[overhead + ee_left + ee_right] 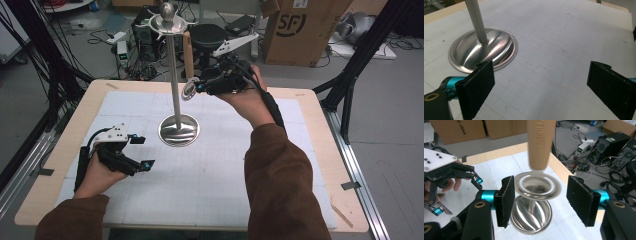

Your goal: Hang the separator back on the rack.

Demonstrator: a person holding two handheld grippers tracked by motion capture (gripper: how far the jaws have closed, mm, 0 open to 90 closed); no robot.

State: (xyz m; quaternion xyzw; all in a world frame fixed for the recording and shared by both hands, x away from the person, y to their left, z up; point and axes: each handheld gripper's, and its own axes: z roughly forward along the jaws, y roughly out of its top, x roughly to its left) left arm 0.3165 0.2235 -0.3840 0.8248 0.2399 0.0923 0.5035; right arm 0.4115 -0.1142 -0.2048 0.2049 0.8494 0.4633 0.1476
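Note:
A steel stand rises from a round base to a hooked top. From that top hangs a utensil with a wooden handle and a metal ring end. My right gripper is held up at the ring. Its jaws stand open on either side of the ring, which is blurred and close to the left-hand jaw. My left gripper is open and holds nothing, low over the mat just left of the base.
A white gridded mat covers the wooden table. Beyond the far edge are a cardboard box, a black stool, computers and cables on the floor. Black frame posts flank the table.

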